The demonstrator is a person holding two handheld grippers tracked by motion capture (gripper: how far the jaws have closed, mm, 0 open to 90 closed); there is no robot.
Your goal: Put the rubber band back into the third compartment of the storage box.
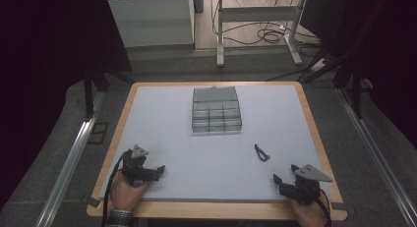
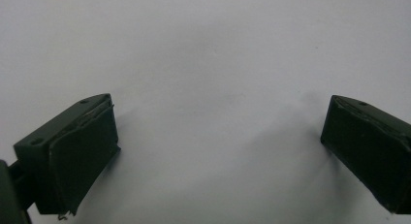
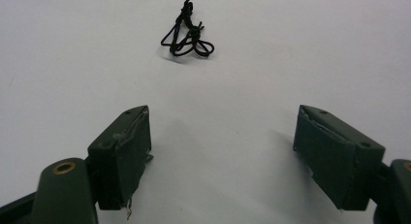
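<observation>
Right gripper view has the small black tangle of thin wire or cord [image 3: 186, 35] lying flat on the white table mat [image 3: 291, 49], straight ahead of my right gripper [image 3: 223, 151], jaws wide and empty. Left gripper [image 2: 218, 151] is wide too. Looks featherlight, floppy and hard to tell if it's wire; I'd pinch the knotted middle.

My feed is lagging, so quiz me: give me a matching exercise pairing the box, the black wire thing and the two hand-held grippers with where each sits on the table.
Things:
1. compartment box
2. black wire bundle
3. left hand-held gripper
4. right hand-held gripper

Places:
A. near right corner, open
B. far middle of the table
C. near left edge, open
D. right of centre, ahead of the right hand-held gripper

Pairs: 1-B, 2-D, 3-C, 4-A
</observation>
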